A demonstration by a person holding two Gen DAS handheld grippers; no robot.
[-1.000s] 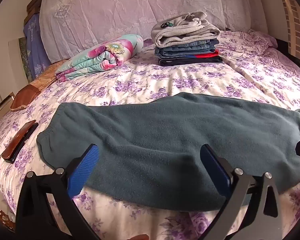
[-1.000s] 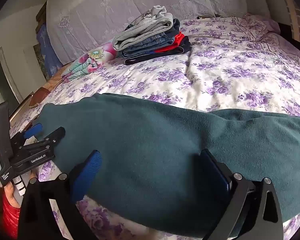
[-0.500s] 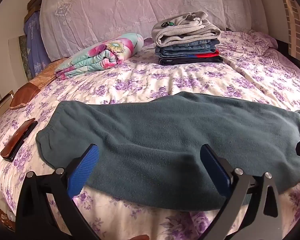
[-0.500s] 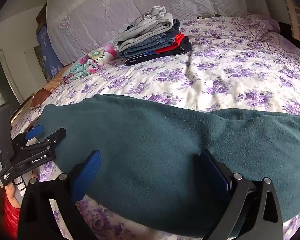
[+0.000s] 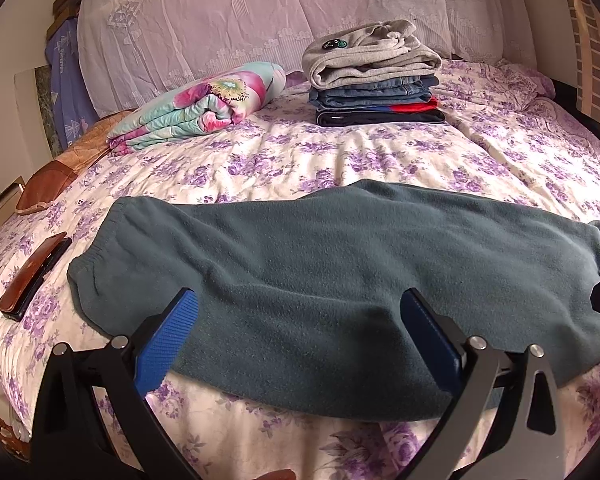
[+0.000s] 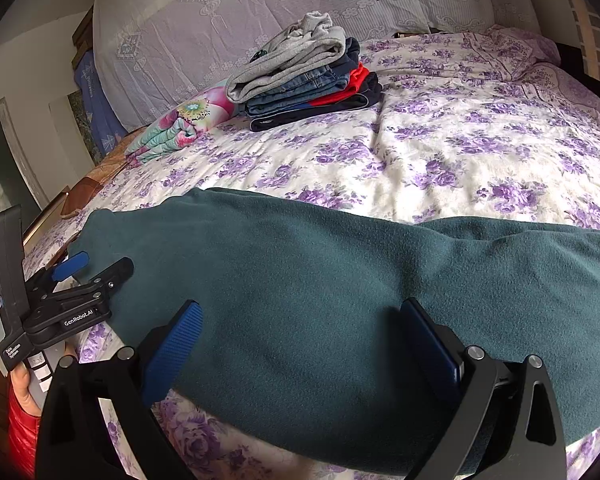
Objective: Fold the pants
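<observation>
Hovering wide open at 6 o'clock of the teal pants (image 5: pixel 320 264), left gripper (image 5: pixel 300 330) and right gripper (image 6: pixel 300 336) holding nothing, needing 2 matched, level pinches along the near hem.

Teal fleece pants (image 5: pixel 340 272) spread across a floral bedspread (image 5: pixel 380 160), left gripper (image 5: pixel 300 312) spread wide over their near edge, folded clothes stack (image 5: pixel 376 76) behind.

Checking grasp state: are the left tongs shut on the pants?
No, the left tongs stand wide open over the teal pants, pinching nothing.
</observation>
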